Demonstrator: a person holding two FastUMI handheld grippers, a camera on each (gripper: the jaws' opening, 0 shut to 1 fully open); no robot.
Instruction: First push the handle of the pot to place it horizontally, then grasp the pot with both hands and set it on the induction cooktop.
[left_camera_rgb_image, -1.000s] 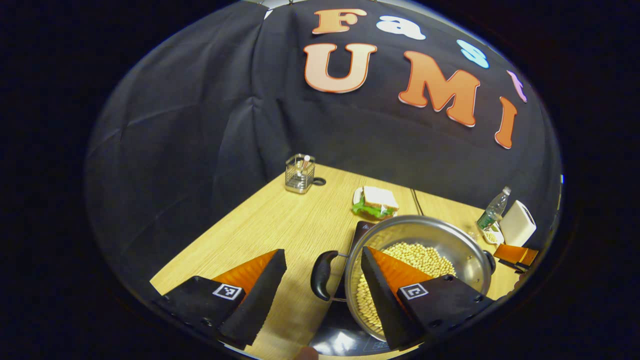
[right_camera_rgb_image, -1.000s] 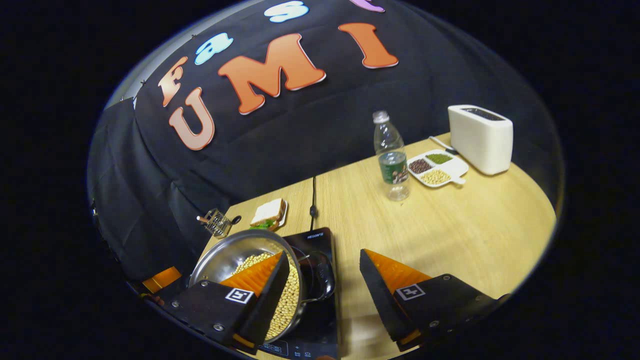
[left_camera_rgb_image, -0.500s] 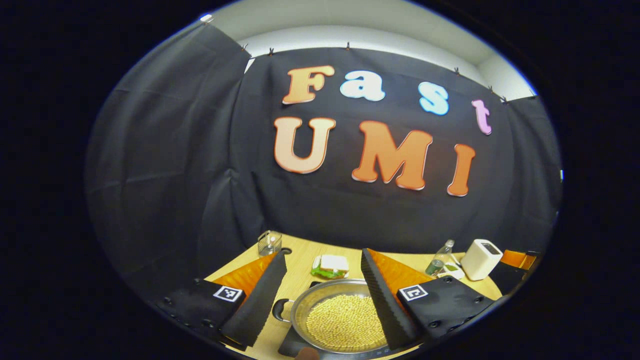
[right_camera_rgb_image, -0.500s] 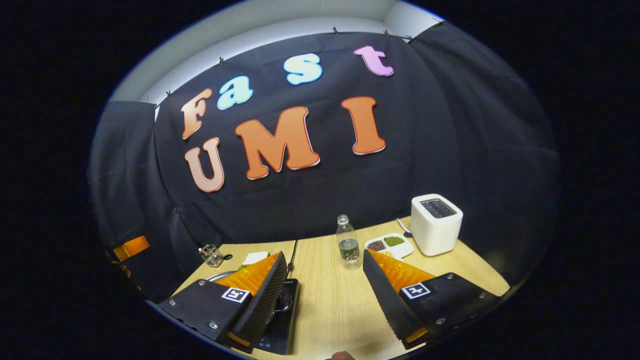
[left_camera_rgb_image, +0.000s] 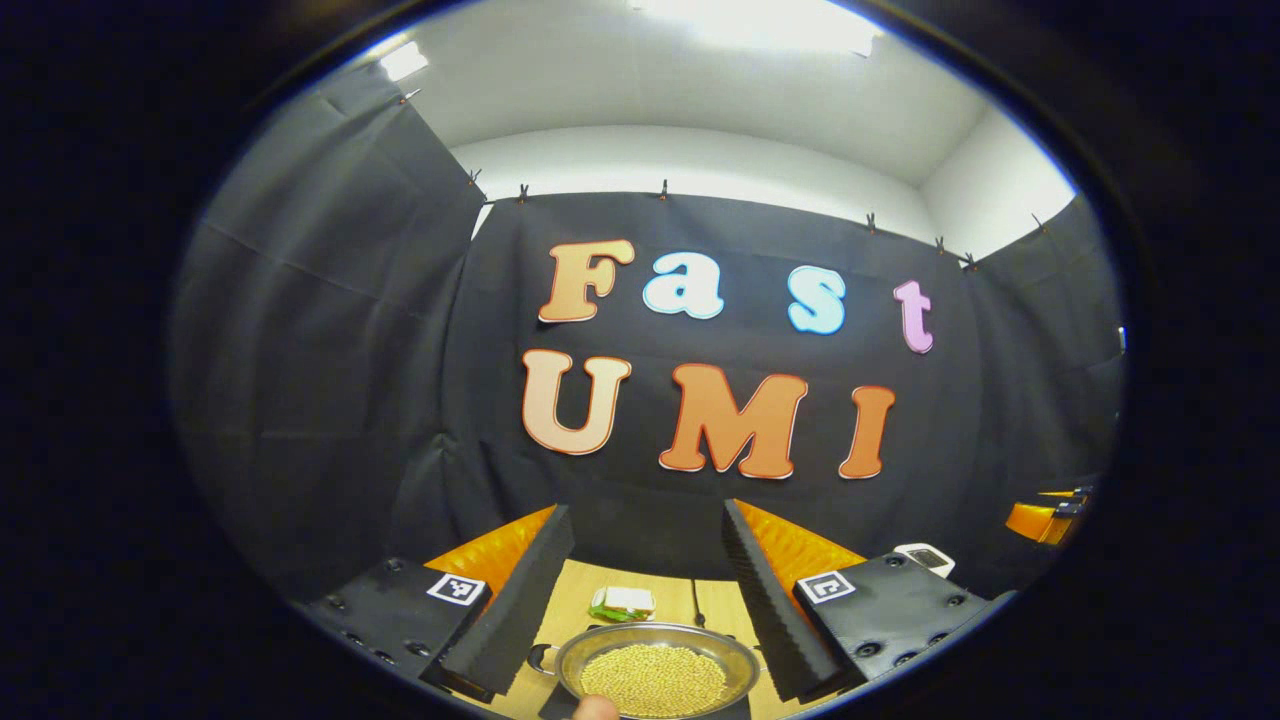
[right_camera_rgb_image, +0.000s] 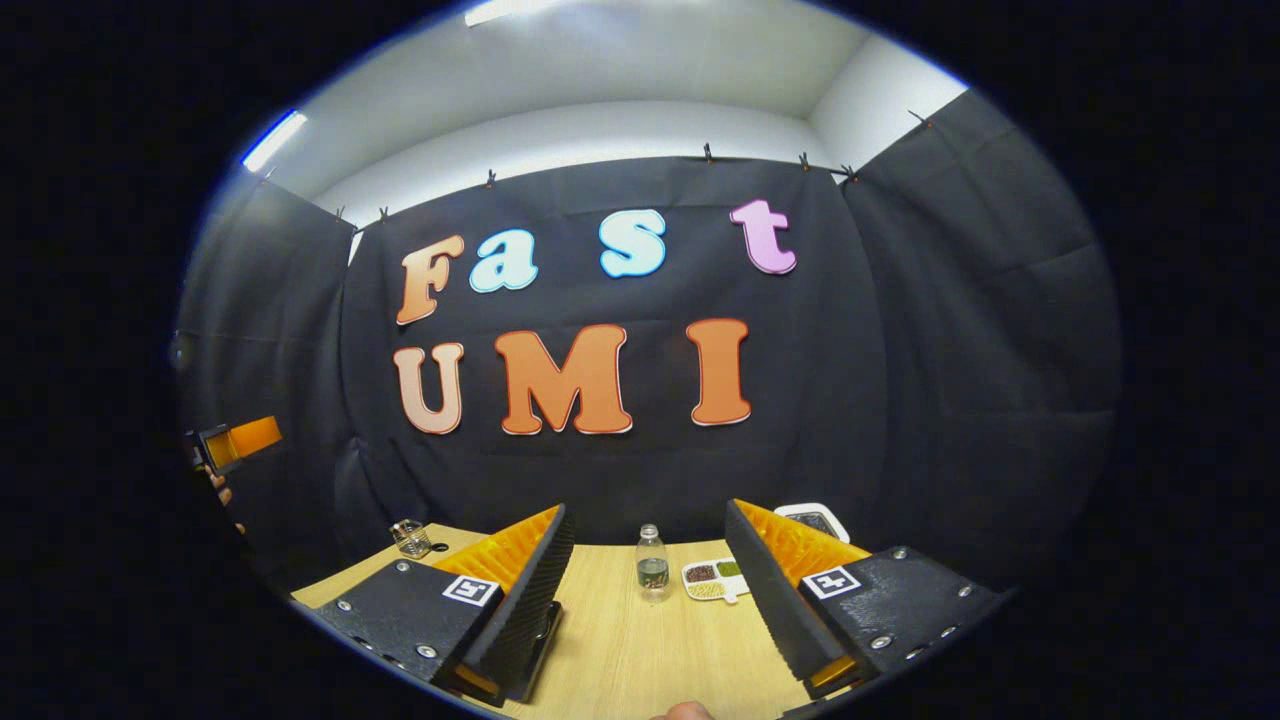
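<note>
The steel pot (left_camera_rgb_image: 655, 652), full of pale beans, sits low in the left gripper view on the dark induction cooktop (left_camera_rgb_image: 556, 702). Its black handle (left_camera_rgb_image: 541, 658) points left. My left gripper (left_camera_rgb_image: 645, 512) hangs open well above and behind the pot, holding nothing. My right gripper (right_camera_rgb_image: 646, 510) is open too, raised over the wooden table (right_camera_rgb_image: 640, 650), with a corner of the cooktop (right_camera_rgb_image: 546, 640) beside its left finger. The left gripper (right_camera_rgb_image: 238, 442) and a hand show far left in the right gripper view. The right gripper (left_camera_rgb_image: 1045, 518) shows far right in the left gripper view.
A sandwich (left_camera_rgb_image: 622, 603) and a cable (left_camera_rgb_image: 697, 602) lie behind the pot. A water bottle (right_camera_rgb_image: 652, 566), a divided tray of beans (right_camera_rgb_image: 712, 579) and a white toaster (right_camera_rgb_image: 815, 518) stand at the back right. A wire basket (right_camera_rgb_image: 410, 538) stands back left.
Both grippers have pulled back and up from the pot and tilted upward, staying open. The pot has stayed on the cooktop and now looks small and far off.
</note>
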